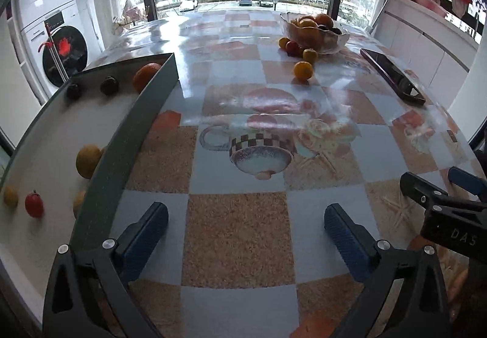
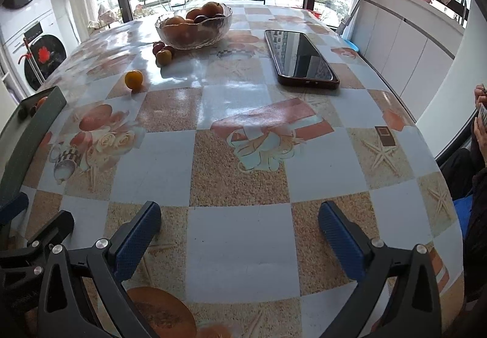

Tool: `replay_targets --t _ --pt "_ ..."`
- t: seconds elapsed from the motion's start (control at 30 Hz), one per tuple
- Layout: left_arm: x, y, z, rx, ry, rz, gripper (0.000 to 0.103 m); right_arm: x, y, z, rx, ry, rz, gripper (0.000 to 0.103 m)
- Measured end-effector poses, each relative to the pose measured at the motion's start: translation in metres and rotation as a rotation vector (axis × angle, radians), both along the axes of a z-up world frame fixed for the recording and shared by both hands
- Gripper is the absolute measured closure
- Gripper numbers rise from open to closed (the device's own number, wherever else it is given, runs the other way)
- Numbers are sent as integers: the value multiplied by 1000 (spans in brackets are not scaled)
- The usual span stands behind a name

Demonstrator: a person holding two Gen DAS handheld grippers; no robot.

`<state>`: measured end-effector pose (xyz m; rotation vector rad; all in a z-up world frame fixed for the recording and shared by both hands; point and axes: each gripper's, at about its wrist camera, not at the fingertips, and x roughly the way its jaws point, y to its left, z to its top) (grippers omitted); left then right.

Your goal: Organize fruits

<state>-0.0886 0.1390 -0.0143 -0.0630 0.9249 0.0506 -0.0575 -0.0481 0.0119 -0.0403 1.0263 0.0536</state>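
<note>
Starting at the left edge, the grey tray (image 1: 127, 131) sits on the bench (image 1: 237, 231) with several small fruits spread across its pale floor: two dark ones and an orange at the far end, a yellow one against the near wall, and a red one (image 1: 34, 203) close to the camera. Just right of the tray wall hangs the left hand-held gripper (image 1: 243, 234), its blue pads spread wide with only bare tablecloth between them. Ahead of it and somewhat to the right, well apart, a lone loose orange (image 1: 303, 70) rests on the bench; round as it is, no approach angle is favoured. Beyond that fruit a few more cluster against the glass bowl (image 1: 328, 40), which is itself heaped. Further right lies a dark phone (image 2: 301, 56). The right hand-held gripper (image 2: 240, 234) is likewise splayed and empty, and from its view the lone orange (image 2: 134, 80) lies far ahead and to the left. Judging by this, the left one, next to the tray, is better placed to fetch it.
</note>
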Motion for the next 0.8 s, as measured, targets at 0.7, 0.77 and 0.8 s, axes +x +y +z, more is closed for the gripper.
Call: replay_targets --t 0.7,0.77,0.8 --pt "-1 -1 -1 -1 -2 0 0 -2 0 0 0 -5 -1 0" --pt "0 0 -1 -1 -2 0 0 -2 0 0 0 -5 -1 0" --pt "0 0 -1 -1 -2 0 0 -2 0 0 0 -5 -1 0"
